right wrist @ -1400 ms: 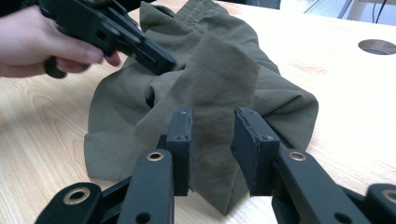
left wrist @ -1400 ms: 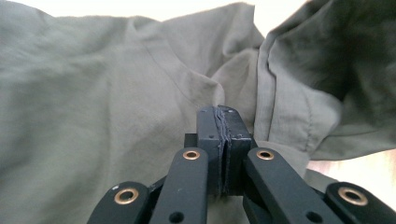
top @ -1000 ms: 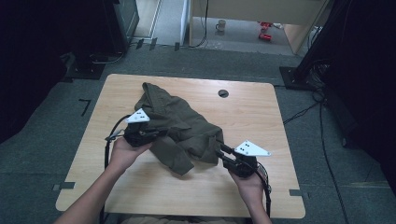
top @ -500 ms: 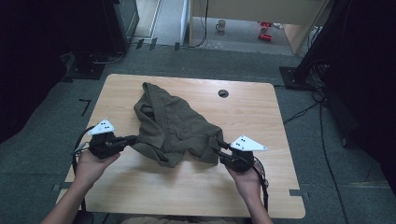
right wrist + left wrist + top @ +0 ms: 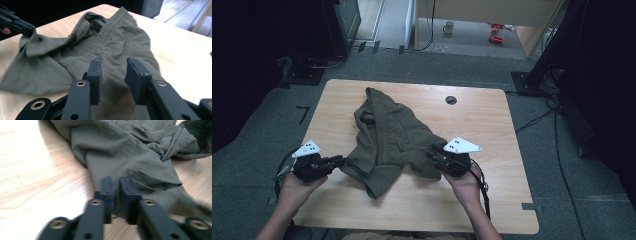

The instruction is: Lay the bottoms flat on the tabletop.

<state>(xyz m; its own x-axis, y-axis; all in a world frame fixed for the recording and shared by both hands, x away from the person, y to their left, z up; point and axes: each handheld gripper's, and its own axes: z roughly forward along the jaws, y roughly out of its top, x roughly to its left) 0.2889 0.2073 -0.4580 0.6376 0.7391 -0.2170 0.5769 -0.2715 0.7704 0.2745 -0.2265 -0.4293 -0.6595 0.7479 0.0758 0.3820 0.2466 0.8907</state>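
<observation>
A dark green piece of clothing (image 5: 387,135) lies crumpled on the desk (image 5: 492,125). It looks like shorts or pants with a stretchy, gathered band (image 5: 100,41). The cloth runs from near the far edge of the desk, a bit left of the middle, down toward the near edge. One flap of it points at the near edge, between the two hands.

The left gripper (image 5: 334,161) is at the left edge of the desk, near the near-left corner. Its tips touch the left corner of the cloth. In the left gripper view, the gripper (image 5: 117,185) has its two black jaws close together, with only a thin gap. They have just been opening a little. An edge of the cloth (image 5: 130,155) lies at the tips and under them, but I cannot tell if the jaws pinch it.

The right gripper (image 5: 436,155) is at the right side of the cloth, nearer the near edge of the desk than the far one. In the right gripper view, its jaws (image 5: 113,72) stand apart with a wider gap. They have just been opening a little too. Cloth lies under and between them, and the pads do not press on it.

A small round dark hole (image 5: 451,100) sits in the desk near the far edge, well apart from the cloth. The person's hands come in from the near edge.
</observation>
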